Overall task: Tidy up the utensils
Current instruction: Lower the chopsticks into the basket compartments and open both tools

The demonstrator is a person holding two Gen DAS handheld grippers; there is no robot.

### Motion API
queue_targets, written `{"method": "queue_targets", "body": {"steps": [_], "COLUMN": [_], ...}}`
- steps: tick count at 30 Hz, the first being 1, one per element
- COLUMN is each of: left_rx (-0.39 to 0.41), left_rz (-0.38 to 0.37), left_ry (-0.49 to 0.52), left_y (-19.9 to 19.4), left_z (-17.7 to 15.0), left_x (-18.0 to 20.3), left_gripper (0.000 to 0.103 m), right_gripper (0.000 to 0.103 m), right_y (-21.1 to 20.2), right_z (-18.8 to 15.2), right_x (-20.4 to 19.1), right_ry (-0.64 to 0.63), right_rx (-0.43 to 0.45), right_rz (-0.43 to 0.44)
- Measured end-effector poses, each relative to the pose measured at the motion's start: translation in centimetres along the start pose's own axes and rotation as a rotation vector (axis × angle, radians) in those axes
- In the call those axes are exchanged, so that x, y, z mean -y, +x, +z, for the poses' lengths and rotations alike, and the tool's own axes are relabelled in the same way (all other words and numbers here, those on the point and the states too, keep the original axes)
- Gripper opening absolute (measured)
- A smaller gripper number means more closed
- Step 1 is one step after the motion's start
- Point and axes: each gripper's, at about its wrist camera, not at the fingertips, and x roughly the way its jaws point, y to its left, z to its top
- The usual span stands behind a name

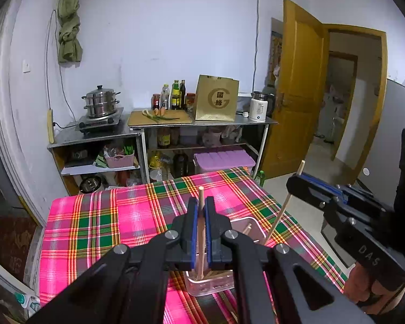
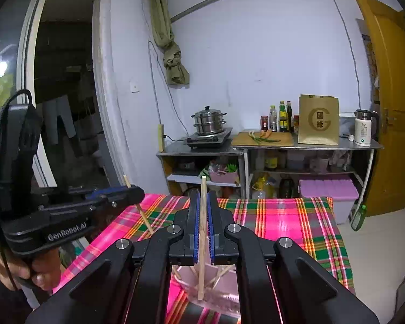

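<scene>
Chopsticks (image 1: 201, 232) above holder rim (image 1: 252, 220) (plaid beyond)

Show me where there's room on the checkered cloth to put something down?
The plaid cloth is bare to the left of the pink holder and beyond it, toward the shelves. It is crowded at the holder itself: both the left gripper and the right gripper hold chopsticks over it.

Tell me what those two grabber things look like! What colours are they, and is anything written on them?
Both are chunky black plastic with blue pads inside the fingers and shiny silver bolts. The left gripper reads "GenRobot.AI" on its side, seen from the right wrist camera, and a thin black cable loops behind it. The right gripper has "DAS" on its handle, seen from the left wrist camera. Bare hands hold the handles.
</scene>
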Motion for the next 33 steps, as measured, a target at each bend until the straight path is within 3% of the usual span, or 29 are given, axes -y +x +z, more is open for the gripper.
{"method": "queue_targets", "body": {"steps": [16,33], "left_rx": [-0.055,-0.118], "left_rz": [-0.021,-0.023], "left_ry": [-0.035,-0.044], "left_y": [4.4,6.0], "left_z": [-2.5,-5.7], "left_x": [-1.6,-2.1], "left_gripper": [0.005,0.006], "right_gripper": [0.005,0.005], "right_y": [5.0,6.0], "right_z": [-2.7,-5.9], "right_x": [1.0,1.2], "right_ry": [0.019,0.024], "right_rx": [-0.052,-0.149], "right_rz": [-0.017,-0.011]}}
